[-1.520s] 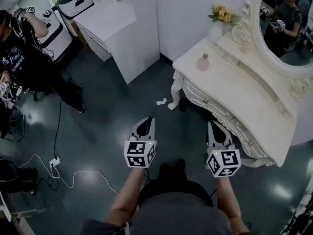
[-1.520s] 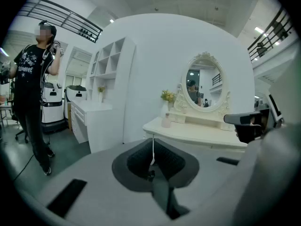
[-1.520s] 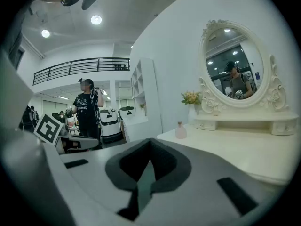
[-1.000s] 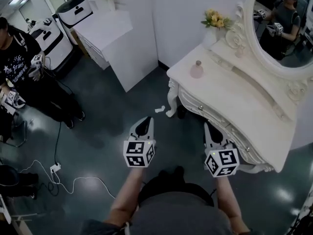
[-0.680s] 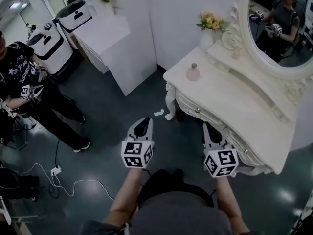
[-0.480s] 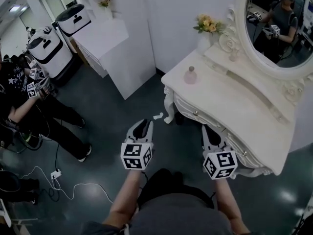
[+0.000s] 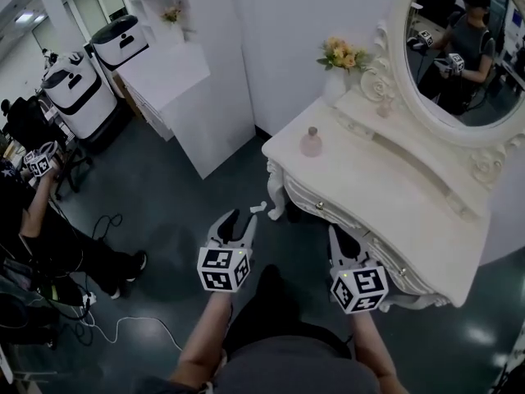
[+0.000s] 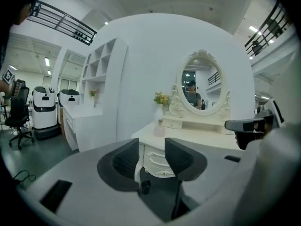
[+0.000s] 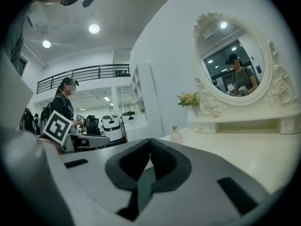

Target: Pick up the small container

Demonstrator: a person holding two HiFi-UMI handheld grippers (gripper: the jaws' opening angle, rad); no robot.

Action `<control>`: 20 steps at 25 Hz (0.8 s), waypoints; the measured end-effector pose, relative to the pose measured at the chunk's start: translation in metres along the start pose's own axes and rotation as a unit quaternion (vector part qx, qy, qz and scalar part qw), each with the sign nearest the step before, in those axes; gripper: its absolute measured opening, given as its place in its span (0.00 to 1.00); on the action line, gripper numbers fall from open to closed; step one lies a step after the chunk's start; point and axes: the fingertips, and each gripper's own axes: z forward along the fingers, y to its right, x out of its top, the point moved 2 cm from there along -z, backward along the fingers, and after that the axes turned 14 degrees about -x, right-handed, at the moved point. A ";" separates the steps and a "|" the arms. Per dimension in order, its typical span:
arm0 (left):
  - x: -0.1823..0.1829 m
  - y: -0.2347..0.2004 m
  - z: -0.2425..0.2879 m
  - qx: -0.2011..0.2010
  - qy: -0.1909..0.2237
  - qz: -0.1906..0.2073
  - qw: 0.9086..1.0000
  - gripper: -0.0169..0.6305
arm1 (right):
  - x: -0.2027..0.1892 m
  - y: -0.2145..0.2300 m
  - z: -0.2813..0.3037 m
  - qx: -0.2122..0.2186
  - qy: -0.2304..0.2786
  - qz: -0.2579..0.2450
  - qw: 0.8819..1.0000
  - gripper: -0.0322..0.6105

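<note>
The small container is a pink bottle [image 7: 311,142] with a stopper, standing upright near the left end of a white dressing table [image 7: 385,189]. It also shows far off in the left gripper view as the pink bottle [image 8: 160,127] and in the right gripper view [image 9: 177,134]. My left gripper [image 7: 236,218] hangs over the dark floor, well short of the table; its jaws are opening [image 8: 152,143] with nothing between them. My right gripper [image 7: 337,233] sits by the table's front edge, shut and empty [image 9: 150,141].
A vase of yellow flowers [image 7: 339,57] and an oval mirror [image 7: 459,52] stand at the table's back. A white cabinet [image 7: 176,76] and white machines [image 7: 70,84] lie to the left. A seated person [image 7: 33,212] and floor cables [image 7: 123,325] are at far left.
The view has drawn nearer the dressing table. My left gripper's jaws have parted from shut. The person at left has shifted down and left.
</note>
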 end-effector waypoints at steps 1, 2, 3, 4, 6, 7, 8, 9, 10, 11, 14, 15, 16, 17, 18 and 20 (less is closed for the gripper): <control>0.001 -0.002 0.003 -0.001 0.000 0.001 1.000 0.27 | 0.001 0.000 0.003 0.000 0.000 0.001 1.000 0.06; 0.002 -0.004 0.007 -0.001 0.000 0.000 1.000 0.28 | 0.001 0.000 0.006 0.000 0.000 0.002 1.000 0.06; 0.002 -0.007 0.011 -0.002 0.000 0.000 1.000 0.29 | 0.001 0.001 0.010 -0.001 -0.001 0.002 1.000 0.06; 0.002 -0.009 0.015 -0.002 -0.001 -0.001 1.000 0.30 | 0.001 0.002 0.014 -0.002 -0.002 0.003 1.000 0.06; 0.002 -0.017 0.026 -0.005 -0.005 -0.001 1.000 0.31 | 0.002 0.006 0.024 -0.008 -0.002 0.003 1.000 0.06; 0.003 -0.021 0.032 -0.006 -0.007 0.000 1.000 0.31 | 0.003 0.008 0.030 -0.012 -0.003 0.003 1.000 0.06; 0.004 -0.026 0.038 -0.007 -0.009 0.000 1.000 0.31 | 0.005 0.010 0.036 -0.016 -0.004 0.004 1.000 0.06; 0.006 -0.031 0.045 -0.008 -0.010 0.001 1.000 0.31 | 0.006 0.012 0.042 -0.019 -0.004 0.005 1.000 0.06; 0.009 -0.037 0.053 -0.010 -0.010 0.003 1.000 0.32 | 0.008 0.014 0.049 -0.023 -0.004 0.006 1.000 0.06; 0.012 -0.042 0.061 -0.013 -0.009 0.006 1.000 0.33 | 0.010 0.017 0.057 -0.027 -0.004 0.007 1.000 0.06; 0.020 -0.057 0.087 -0.026 -0.008 0.010 1.000 0.35 | 0.015 0.025 0.079 -0.041 -0.008 0.008 0.999 0.06; 0.022 -0.061 0.096 -0.032 -0.008 0.009 0.999 0.36 | 0.016 0.028 0.086 -0.047 -0.009 0.009 0.999 0.06; 0.025 -0.066 0.106 -0.038 -0.008 0.008 0.999 0.36 | 0.017 0.030 0.094 -0.052 -0.011 0.010 0.999 0.06; 0.027 -0.070 0.115 -0.045 -0.007 0.007 0.999 0.37 | 0.019 0.032 0.102 -0.057 -0.013 0.011 0.998 0.06; 0.030 -0.074 0.124 -0.051 -0.006 0.005 0.999 0.37 | 0.019 0.034 0.110 -0.062 -0.014 0.012 0.998 0.06; 0.033 -0.081 0.140 -0.066 -0.010 -0.001 0.998 0.37 | 0.020 0.037 0.124 -0.073 -0.017 0.019 0.997 0.06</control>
